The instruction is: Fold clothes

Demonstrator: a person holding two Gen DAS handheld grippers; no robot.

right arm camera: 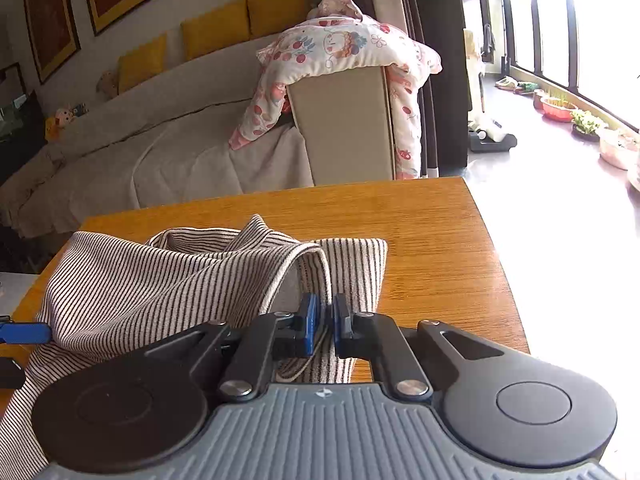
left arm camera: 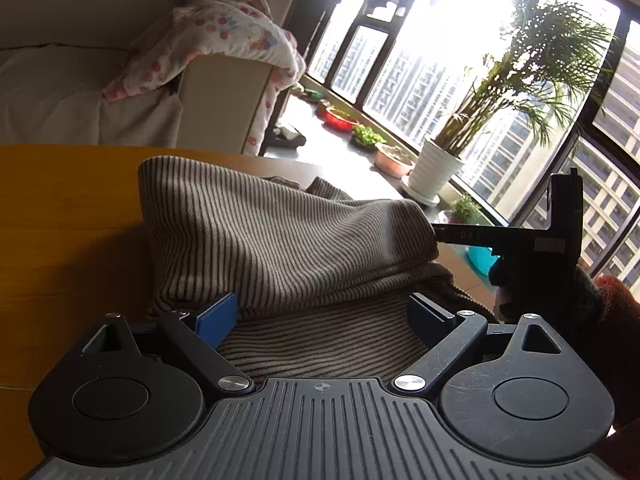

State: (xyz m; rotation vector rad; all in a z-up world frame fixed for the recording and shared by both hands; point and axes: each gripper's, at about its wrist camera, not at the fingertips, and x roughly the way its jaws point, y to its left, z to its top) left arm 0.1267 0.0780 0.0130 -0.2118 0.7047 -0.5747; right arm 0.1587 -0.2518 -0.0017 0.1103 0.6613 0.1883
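A striped grey-and-black garment [left arm camera: 280, 236] lies bunched on the wooden table [left arm camera: 60, 208]. My left gripper [left arm camera: 324, 316] is open, its blue pads wide apart over the cloth's near edge, holding nothing. My right gripper [right arm camera: 325, 316] is shut on a hem of the same striped garment [right arm camera: 132, 284] and lifts that edge above the table [right arm camera: 432, 248]. The right gripper also shows in the left wrist view [left arm camera: 532, 240], at the garment's right side. A blue pad of the left gripper shows at the left edge of the right wrist view [right arm camera: 24, 333].
A beige sofa [right arm camera: 160, 148] with a flower-print blanket [right arm camera: 348, 52] over its arm stands beyond the table. A potted palm [left arm camera: 516, 92] and several plant bowls [left arm camera: 340, 118] line the window ledge. The table's right edge [right arm camera: 500, 264] drops to the bright floor.
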